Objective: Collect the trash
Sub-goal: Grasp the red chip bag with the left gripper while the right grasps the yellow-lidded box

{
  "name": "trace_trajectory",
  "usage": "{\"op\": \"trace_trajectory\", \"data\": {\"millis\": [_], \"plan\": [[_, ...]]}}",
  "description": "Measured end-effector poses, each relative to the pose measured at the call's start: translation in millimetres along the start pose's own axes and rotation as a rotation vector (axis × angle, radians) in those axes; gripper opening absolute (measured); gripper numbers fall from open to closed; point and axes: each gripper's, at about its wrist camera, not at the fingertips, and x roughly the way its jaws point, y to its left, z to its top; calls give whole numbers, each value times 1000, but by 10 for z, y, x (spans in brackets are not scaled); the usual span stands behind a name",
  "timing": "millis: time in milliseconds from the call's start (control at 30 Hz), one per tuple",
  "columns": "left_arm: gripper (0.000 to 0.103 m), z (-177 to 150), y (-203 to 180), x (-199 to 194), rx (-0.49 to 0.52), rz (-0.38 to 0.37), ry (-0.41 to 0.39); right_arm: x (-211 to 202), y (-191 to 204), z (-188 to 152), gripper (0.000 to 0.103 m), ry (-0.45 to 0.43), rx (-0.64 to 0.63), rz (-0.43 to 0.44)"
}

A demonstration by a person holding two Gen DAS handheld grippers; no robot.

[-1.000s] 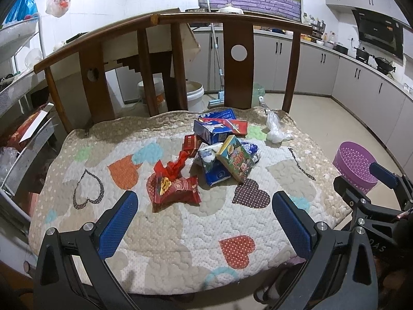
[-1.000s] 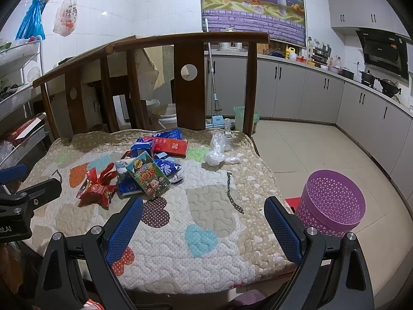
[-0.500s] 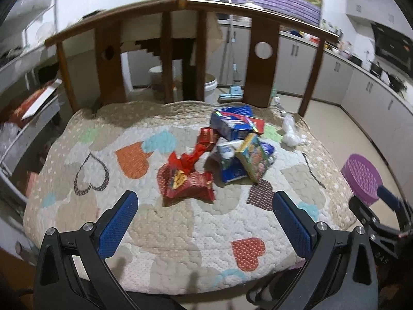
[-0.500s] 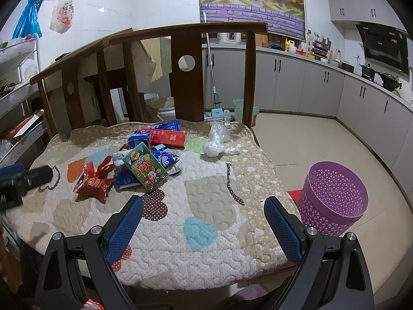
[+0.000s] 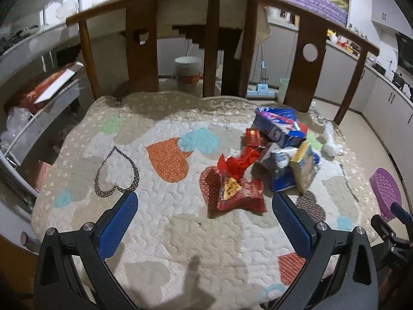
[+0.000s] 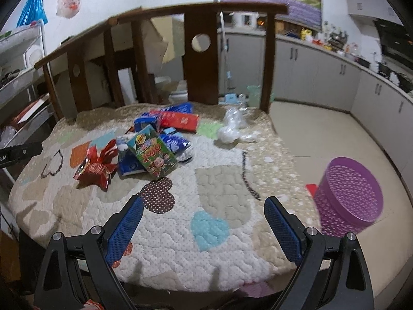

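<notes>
Both of your grippers are spread wide with nothing between the blue pads. Your left gripper [image 5: 205,210] hangs over the near part of the quilted heart-pattern cover [image 5: 160,222], and the red crinkled snack bag [image 5: 233,191] lies just ahead of it at about 1 o'clock, close to the right finger. Print on that bag is too small to read.

Beyond the bag, at 1 to 2 o'clock in the left view, the rest of the trash sits in a heap: a blue and red carton [image 5: 280,128], a small red packet [image 5: 253,137] and some blue wrappers.

Your right gripper [image 6: 202,219] hovers over the cover's near edge. From it, the heap is at 11 o'clock, and the green box [image 6: 152,156] on top reads "JOJO" in yellow letters. A long red pack [image 6: 179,121] lies behind it, lettering unreadable. A crumpled clear plastic bag [image 6: 231,128] rests alone at 12 o'clock, near the wooden rail [image 6: 201,7].

On the floor at 3 o'clock stands the purple perforated bin [image 6: 348,197], just off the cover's edge.
</notes>
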Motion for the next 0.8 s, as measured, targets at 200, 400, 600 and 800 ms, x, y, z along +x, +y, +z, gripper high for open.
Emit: {"op": "trace_trajectory", "data": {"millis": [200,400,600,800], "plan": [[103,45,14,459,34,-27,61,404,47,186,97,50,7,83],[103,27,-3,798,-2,-157,137,741,251,336,97,69,-43,156],[95,67,-98,1064,-23,-241,191,1095,446,558,95,79,-130,199],[62,33,-120,1352,-56,-298,272,1489,497,735,94,141,-141,273]]}}
